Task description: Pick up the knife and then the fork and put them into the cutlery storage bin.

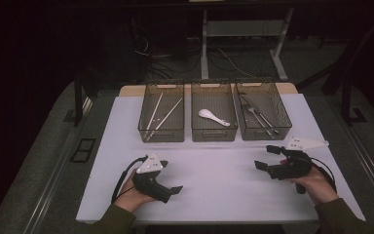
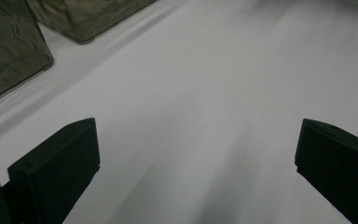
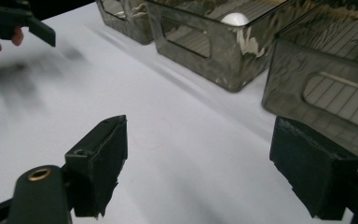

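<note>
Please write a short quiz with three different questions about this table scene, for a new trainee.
1. True or false: the white spoon lies in the middle bin.
2. Which bin holds the chopsticks? A: left bin; B: right bin.
3. Fill in: the jaws of the left gripper and the right gripper both stand ____, with nothing between them.

Key: 1 true; 2 A; 3 open.
</note>
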